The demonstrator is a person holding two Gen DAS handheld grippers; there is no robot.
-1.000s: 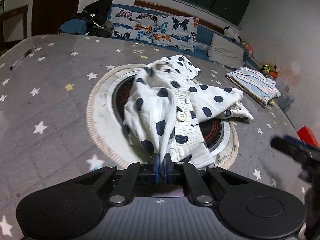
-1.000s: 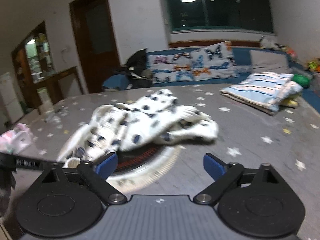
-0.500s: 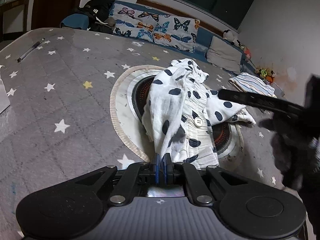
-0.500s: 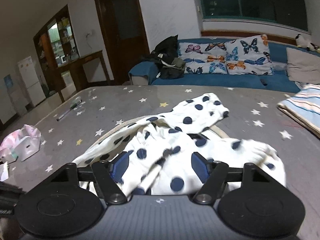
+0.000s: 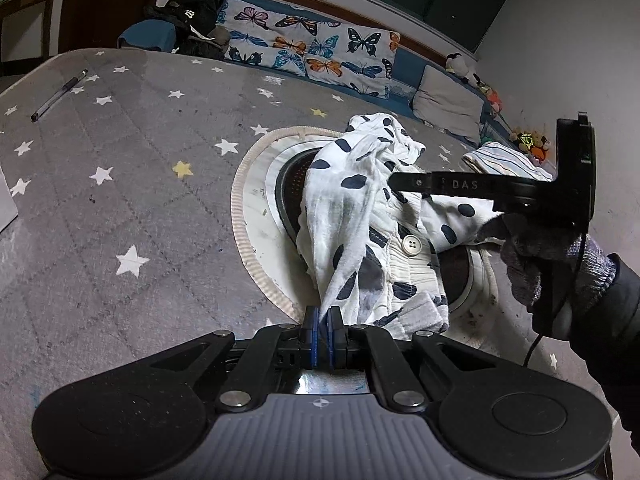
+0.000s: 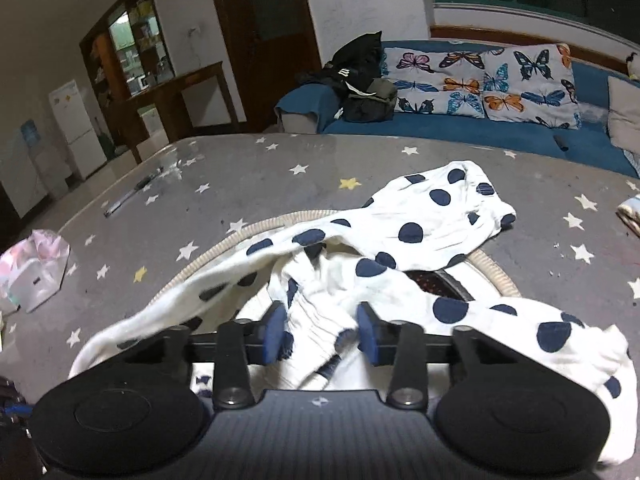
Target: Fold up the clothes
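Garment: polka-dot garment (image 5: 360, 216) crumpled mid-desk (image 5: 120, 200), no folds yet.
Left gripper (image 5: 322, 330): pinching its hem.
Right gripper (image 6: 320, 330): spread around a bunch.

Both wrist views (low, close) share the dotted garment (image 5: 360, 216).

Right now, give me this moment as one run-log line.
left gripper: shut on polka-dot garment | right gripper: open, fingers either side of a fold | garment: crumpled on table, unfolded
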